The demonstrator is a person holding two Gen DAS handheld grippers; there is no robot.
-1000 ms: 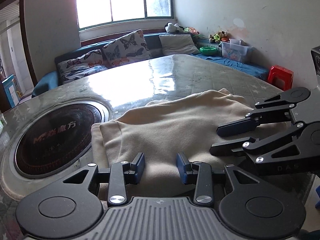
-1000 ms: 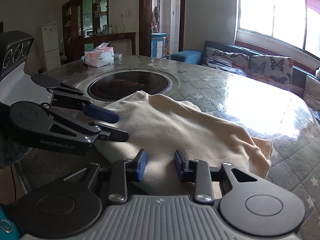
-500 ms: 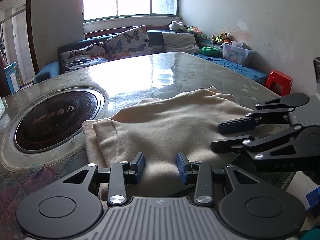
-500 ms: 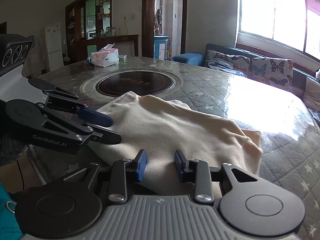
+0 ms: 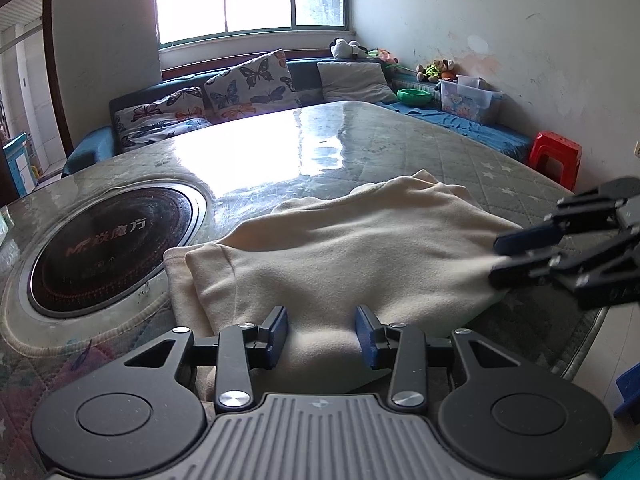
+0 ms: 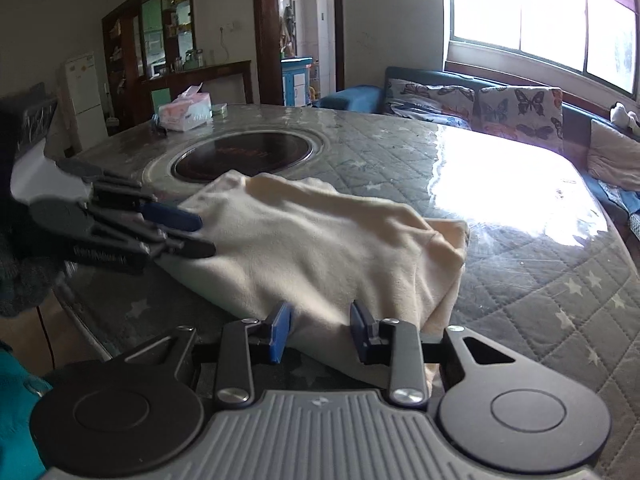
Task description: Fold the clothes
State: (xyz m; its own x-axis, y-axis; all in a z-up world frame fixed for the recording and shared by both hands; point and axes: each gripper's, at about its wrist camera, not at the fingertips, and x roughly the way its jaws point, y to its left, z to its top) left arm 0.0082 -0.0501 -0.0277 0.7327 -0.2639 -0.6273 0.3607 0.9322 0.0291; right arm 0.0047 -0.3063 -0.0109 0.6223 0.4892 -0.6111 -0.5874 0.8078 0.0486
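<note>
A folded cream garment [image 5: 340,256] lies on the quilted table near its front edge; it also shows in the right wrist view [image 6: 320,248]. My left gripper [image 5: 322,334] is open, its blue-padded fingers at the garment's near edge, not closed on it. My right gripper [image 6: 318,332] is open at the garment's other near corner. Each gripper shows in the other's view, the right one [image 5: 500,258] at the garment's right end, the left one [image 6: 204,234] at its left end, both with jaws apart.
A round dark cooktop [image 5: 108,248] is set into the table [image 5: 400,148] left of the garment. A tissue pack [image 6: 186,111] stands at the far side. A sofa with butterfly cushions [image 5: 248,84] and a red stool [image 5: 556,158] lie beyond the table.
Both grippers have drawn back toward the table's front edge and apart from each other. The garment stays folded where it lies. Jaws stay open.
</note>
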